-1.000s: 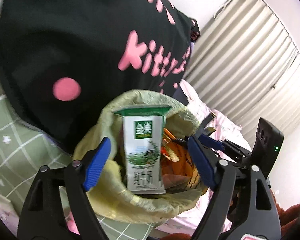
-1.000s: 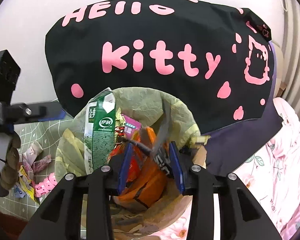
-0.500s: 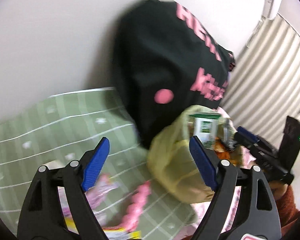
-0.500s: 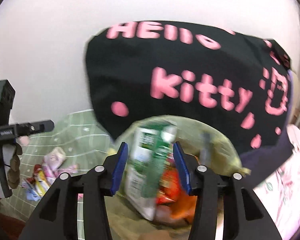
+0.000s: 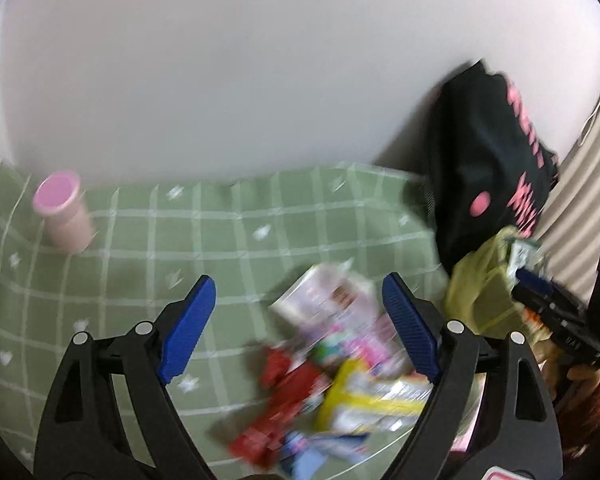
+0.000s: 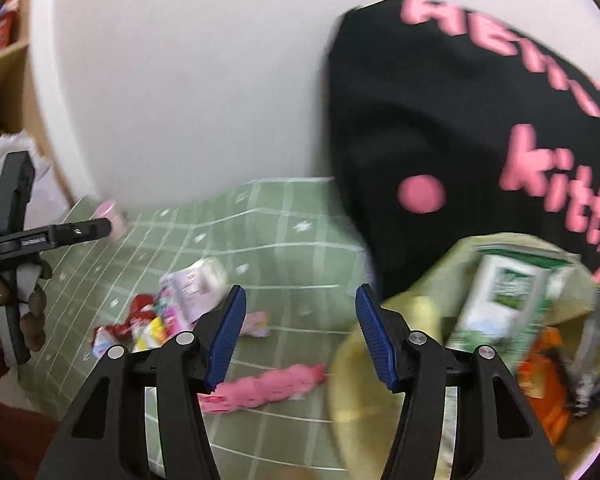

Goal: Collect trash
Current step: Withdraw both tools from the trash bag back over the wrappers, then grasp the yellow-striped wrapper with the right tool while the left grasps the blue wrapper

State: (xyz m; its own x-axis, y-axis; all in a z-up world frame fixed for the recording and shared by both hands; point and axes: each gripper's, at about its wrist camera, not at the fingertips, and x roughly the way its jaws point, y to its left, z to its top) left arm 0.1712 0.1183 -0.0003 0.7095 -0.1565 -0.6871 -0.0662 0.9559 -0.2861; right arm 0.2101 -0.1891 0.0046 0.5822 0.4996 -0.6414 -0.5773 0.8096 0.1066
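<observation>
Loose wrappers [image 5: 340, 364] lie heaped on the green checked cloth [image 5: 220, 240] under the left gripper [image 5: 300, 332], whose jaws are opening on nothing. Beside them the yellow bag [image 6: 380, 380] holds a milk carton [image 6: 504, 300]. The right gripper [image 6: 300, 336] gapes empty. A white wall [image 5: 260, 80] stands behind.
</observation>
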